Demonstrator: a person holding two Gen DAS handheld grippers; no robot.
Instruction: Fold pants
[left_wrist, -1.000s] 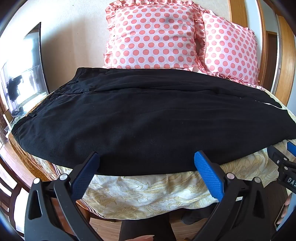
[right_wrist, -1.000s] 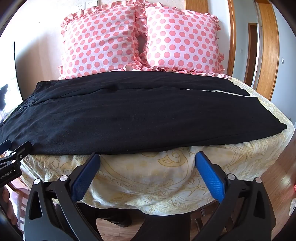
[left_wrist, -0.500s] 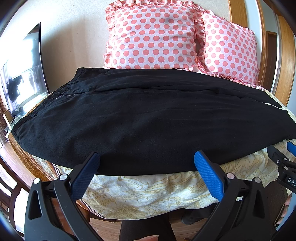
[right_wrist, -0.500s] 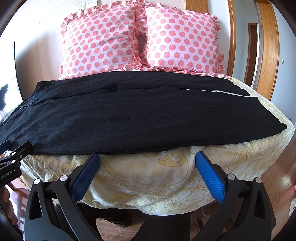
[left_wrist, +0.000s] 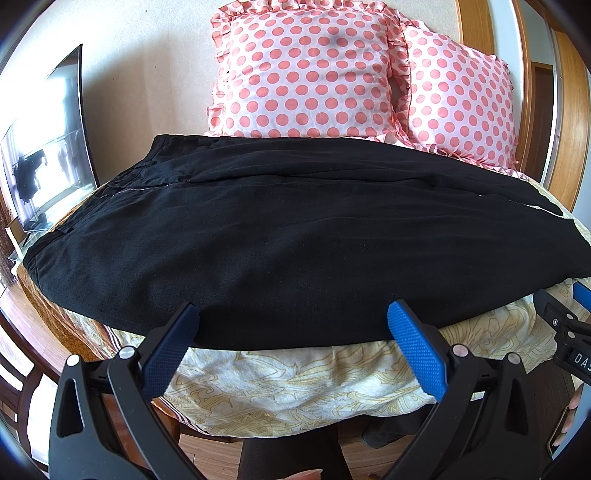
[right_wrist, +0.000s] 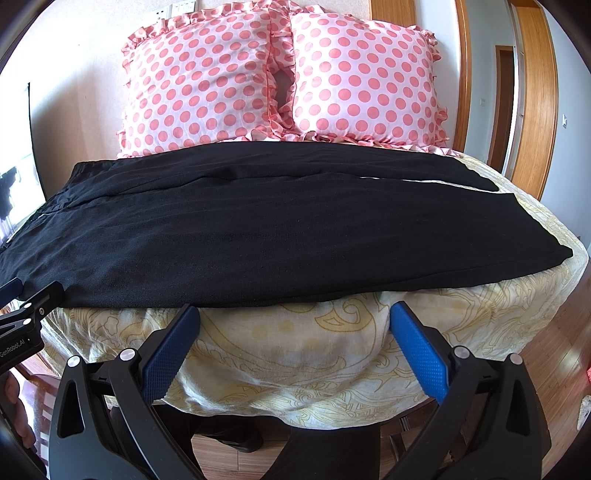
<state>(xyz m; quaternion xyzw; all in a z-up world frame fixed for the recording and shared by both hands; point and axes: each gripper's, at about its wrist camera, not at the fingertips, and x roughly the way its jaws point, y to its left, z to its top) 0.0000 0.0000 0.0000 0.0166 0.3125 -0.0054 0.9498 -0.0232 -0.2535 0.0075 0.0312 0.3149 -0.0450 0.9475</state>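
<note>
Pants (left_wrist: 295, 240) of black cloth are laid flat across the bed (left_wrist: 295, 376), lengthwise from side to side, with the waistband toward the bed's left edge and the leg hems toward its right edge; the near long edge runs along the front edge of the mattress, over a pale patterned cover. Two pink dotted pillows (right_wrist: 280, 77) are propped at the far edge, just behind the far leg. The left gripper (left_wrist: 291, 332) is held with its jaws spread wide, its blue pads just at the near hem of the cloth, though contact cannot be confirmed. The right gripper (right_wrist: 291, 325) is likewise spread and empty, held just short of the near edge, apart from the fabric. No fold is judged to have been made yet. Trouble could be expected if only the upper layer were pinched, since the layers would separate and the fold would skew. Uneven lifting by the two grippers could drag the pants off the front edge, as the smooth cover offers little hold.
</note>
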